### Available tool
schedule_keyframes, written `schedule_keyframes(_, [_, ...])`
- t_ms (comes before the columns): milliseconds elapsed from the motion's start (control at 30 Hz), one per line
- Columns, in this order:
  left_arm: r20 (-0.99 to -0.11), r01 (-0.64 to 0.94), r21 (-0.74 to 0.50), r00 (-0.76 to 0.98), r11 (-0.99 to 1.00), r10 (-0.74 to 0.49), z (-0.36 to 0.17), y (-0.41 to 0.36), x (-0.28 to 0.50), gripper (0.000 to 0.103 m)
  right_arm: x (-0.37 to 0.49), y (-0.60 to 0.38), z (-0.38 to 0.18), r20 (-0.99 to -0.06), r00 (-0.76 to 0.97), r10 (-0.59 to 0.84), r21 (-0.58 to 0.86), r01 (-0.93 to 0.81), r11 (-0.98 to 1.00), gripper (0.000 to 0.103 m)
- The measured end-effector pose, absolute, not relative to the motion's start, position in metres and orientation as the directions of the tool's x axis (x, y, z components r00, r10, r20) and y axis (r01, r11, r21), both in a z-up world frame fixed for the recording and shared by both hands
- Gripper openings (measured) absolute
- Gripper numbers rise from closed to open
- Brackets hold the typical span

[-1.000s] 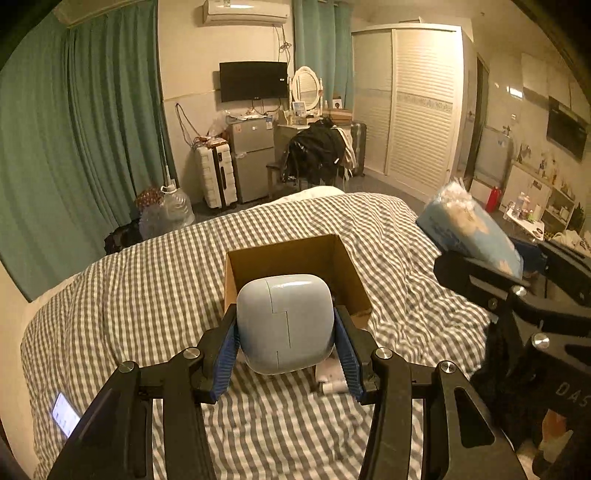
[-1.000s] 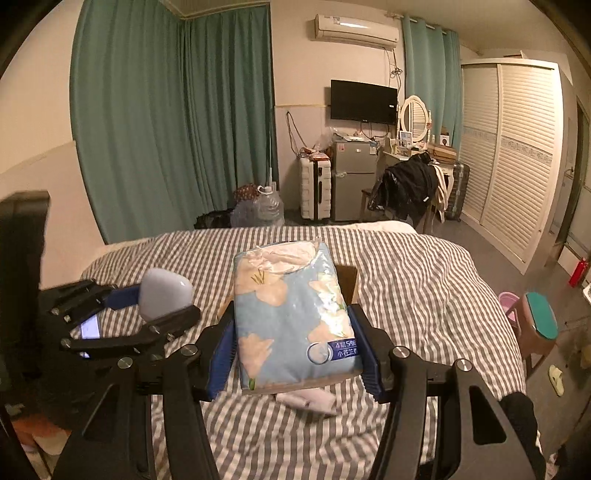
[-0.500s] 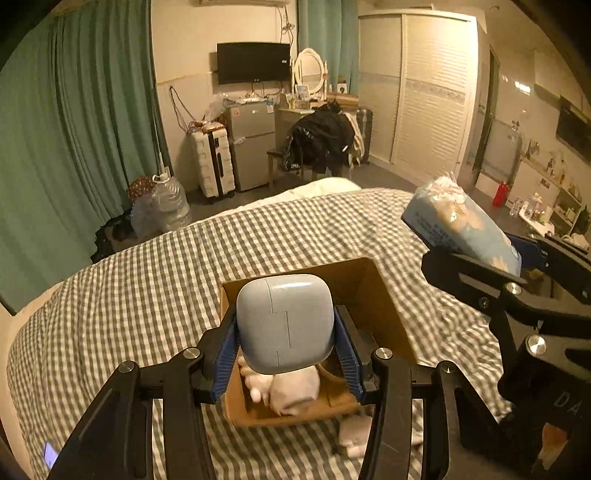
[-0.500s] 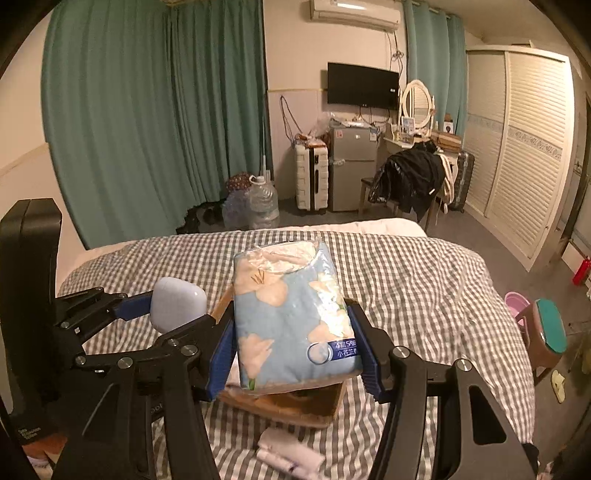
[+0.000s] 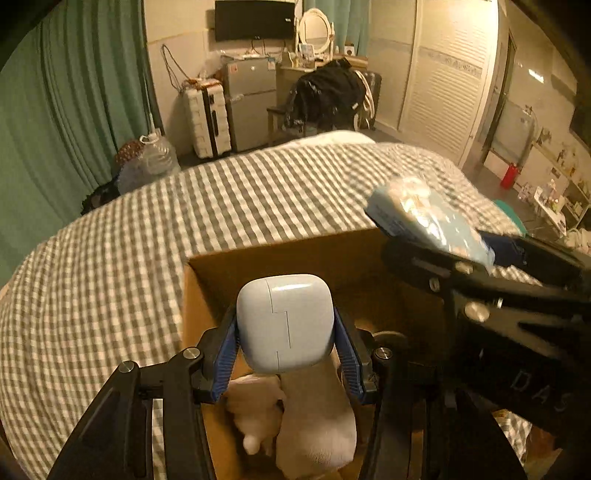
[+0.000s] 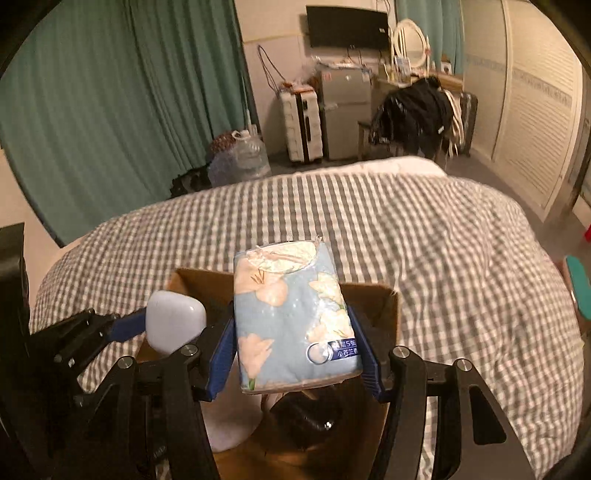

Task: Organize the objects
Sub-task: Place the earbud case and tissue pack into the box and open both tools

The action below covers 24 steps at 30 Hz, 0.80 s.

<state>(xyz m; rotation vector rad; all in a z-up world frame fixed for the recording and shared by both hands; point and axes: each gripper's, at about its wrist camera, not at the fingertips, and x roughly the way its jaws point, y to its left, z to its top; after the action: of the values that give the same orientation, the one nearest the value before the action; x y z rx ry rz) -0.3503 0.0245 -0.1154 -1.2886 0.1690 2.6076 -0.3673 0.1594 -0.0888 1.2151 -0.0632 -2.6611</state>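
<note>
Left hand-held gripper (image 5: 285, 360) and right hand-held gripper (image 6: 297, 354), side by side (both clamped, tilted downward)

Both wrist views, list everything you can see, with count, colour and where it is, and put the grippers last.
Cardboard box: one, brown, open, on the bed under both grippers.
Socks: pale bundle, count unclear, inside the box.
Dark object: one, black, inside the box, unclear what.
Bed cover: one, grey and white check.
Curtains: green, left wall.
Television: one, black, far wall.
Fridge: one, grey, under the television.
Suitcase: one, white, beside the fridge.
Water jug: one, clear, on the floor.
Left gripper: shut on pale blue case.
Right gripper: shut on blue floral tissue pack.
</note>
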Motion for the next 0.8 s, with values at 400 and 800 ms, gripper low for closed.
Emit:
schedule_keyframes(400, [-0.748, -0.243, 0.042, -0.650, -0.969, 0.131, -0.076, 0.031, -0.311, 0.086, -0.349, 0.195, -0.058, -0.671, -0.703, -0.236, 0.202, 0.132, -0.970, 0.080])
schedule_keyframes(800, [-0.620, -0.174, 0.065, -0.778, -0.983, 0.097, 0.048, 0.002, -0.199, 0.097, -0.213, 0.226, 0.065, -0.540, -0.824, -0.173, 0.108, 0.136, -0.985, 0.086])
